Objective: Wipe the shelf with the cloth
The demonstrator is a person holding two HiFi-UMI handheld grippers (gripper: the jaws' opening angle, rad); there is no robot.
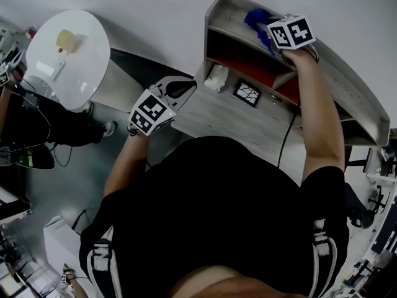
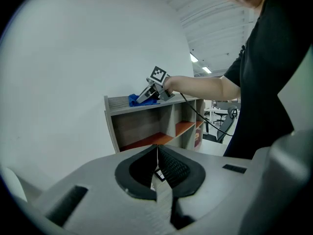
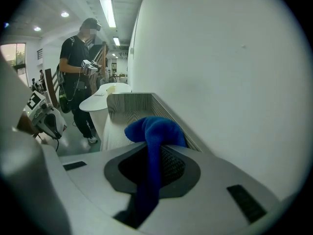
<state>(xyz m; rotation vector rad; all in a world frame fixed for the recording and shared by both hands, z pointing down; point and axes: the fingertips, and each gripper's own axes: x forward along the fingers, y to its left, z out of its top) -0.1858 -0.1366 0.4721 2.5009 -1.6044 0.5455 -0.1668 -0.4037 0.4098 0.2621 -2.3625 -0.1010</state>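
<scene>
A wooden shelf unit (image 1: 231, 9) stands against the white wall. My right gripper (image 1: 271, 41) is up on its top board, shut on a blue cloth (image 1: 257, 21) that bunches ahead of the jaws (image 3: 155, 129) and lies on the board (image 3: 117, 126). From the left gripper view the cloth (image 2: 138, 100) and right gripper (image 2: 146, 98) show on top of the shelf unit (image 2: 146, 121). My left gripper (image 1: 186, 89) hangs lower, out in front of the shelf's left end, jaws shut with nothing between them (image 2: 157, 161).
A round white table (image 1: 67, 48) with small items stands to the left. The desk surface (image 1: 217, 113) below the shelf holds a white object (image 1: 216, 78) and a small framed picture (image 1: 247, 93). Another person (image 3: 78, 77) stands by the table. A cable (image 1: 285, 135) hangs down.
</scene>
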